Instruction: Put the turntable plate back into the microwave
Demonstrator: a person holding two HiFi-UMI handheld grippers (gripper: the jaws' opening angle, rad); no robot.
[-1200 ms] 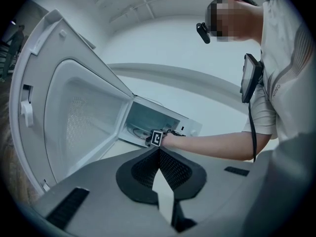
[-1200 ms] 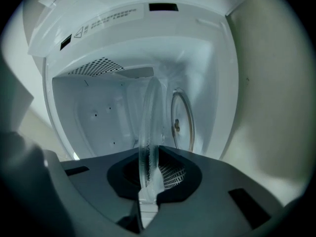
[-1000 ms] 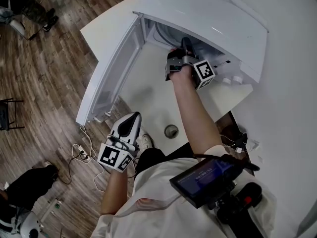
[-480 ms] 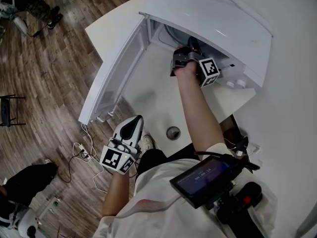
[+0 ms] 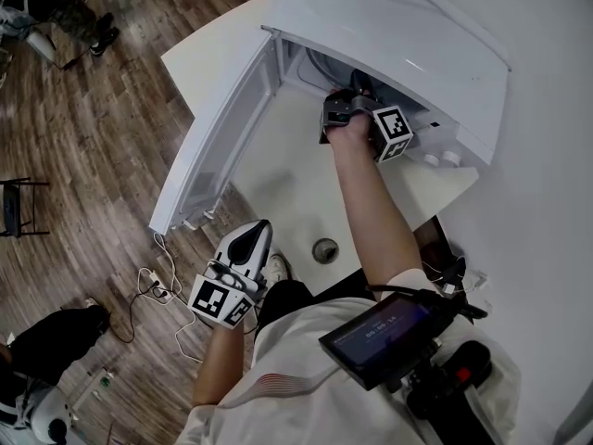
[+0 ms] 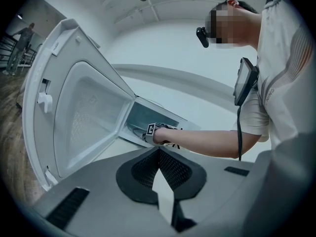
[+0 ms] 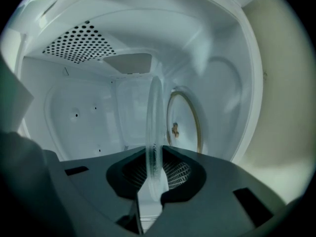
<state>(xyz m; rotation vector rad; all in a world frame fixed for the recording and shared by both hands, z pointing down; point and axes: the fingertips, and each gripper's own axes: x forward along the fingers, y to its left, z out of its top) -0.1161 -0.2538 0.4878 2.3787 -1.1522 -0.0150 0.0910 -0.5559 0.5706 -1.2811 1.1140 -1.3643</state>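
The clear glass turntable plate [image 7: 155, 122] stands on edge between the jaws of my right gripper [image 7: 154, 154], which is shut on its rim. It is held inside the white microwave cavity [image 7: 98, 107], where the roller ring [image 7: 196, 117] and the small centre hub [image 7: 175, 129] show to the right of it. In the head view the right gripper [image 5: 355, 105] reaches into the microwave [image 5: 398, 35] past its open door [image 5: 222, 128], and the plate is hidden. My left gripper [image 5: 250, 239] hangs shut and empty beyond the table's front edge, tips together [image 6: 158, 151].
The microwave stands on a white table [image 5: 287, 184] with a round cable hole [image 5: 324, 249] near its front edge. Its door swings out to the left. Cables [image 5: 153, 286] lie on the wooden floor below, and a person [image 5: 46, 7] is at the far left.
Only the head view has shifted slightly. The right gripper still holds the plate in the microwave opening, and the left gripper has stayed put.
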